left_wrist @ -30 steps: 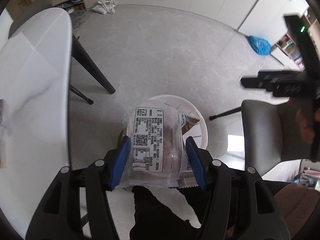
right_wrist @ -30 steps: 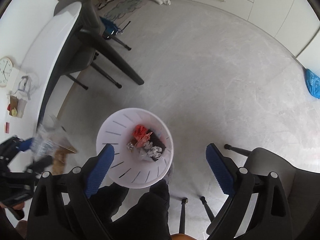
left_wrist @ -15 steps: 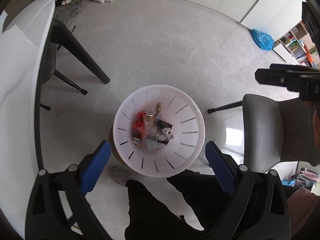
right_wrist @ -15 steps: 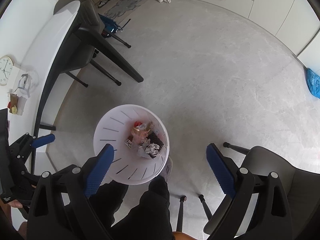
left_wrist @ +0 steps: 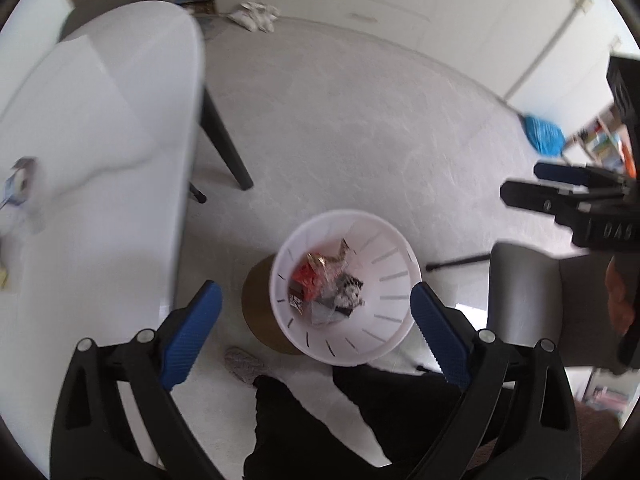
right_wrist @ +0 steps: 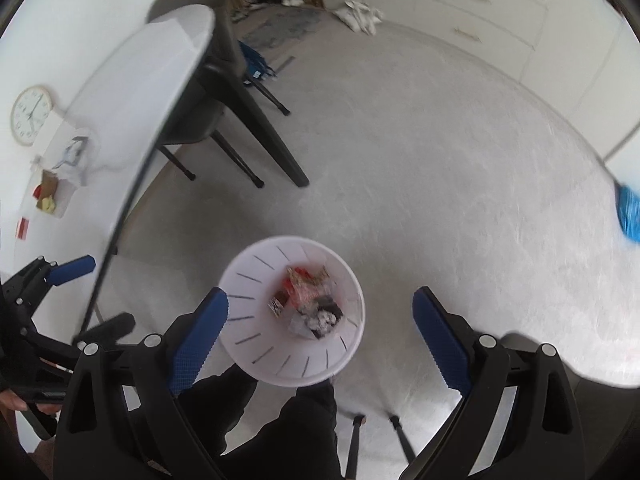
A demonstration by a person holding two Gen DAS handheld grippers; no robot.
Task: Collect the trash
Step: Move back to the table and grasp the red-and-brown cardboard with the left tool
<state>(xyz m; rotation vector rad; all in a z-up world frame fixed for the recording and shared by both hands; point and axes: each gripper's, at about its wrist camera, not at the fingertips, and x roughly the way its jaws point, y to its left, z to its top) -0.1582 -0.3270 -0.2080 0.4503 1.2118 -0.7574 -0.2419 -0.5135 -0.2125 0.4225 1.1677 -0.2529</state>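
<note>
Both tools hang over the white bin [left_wrist: 400, 316] on the floor, the left tool [left_wrist: 316, 336] and the right tool [right_wrist: 320, 344] each spread wide with nothing between the pads. Several wrappers [left_wrist: 326, 288] already lie in the bin, so part of the collecting looks done. More litter [right_wrist: 50, 192] waits on the white counter [right_wrist: 132, 80], well apart from the bin, and needs fetching. Blur hides any print on the wrappers; only "DAS" shows on the right tool's body in the left view
</note>
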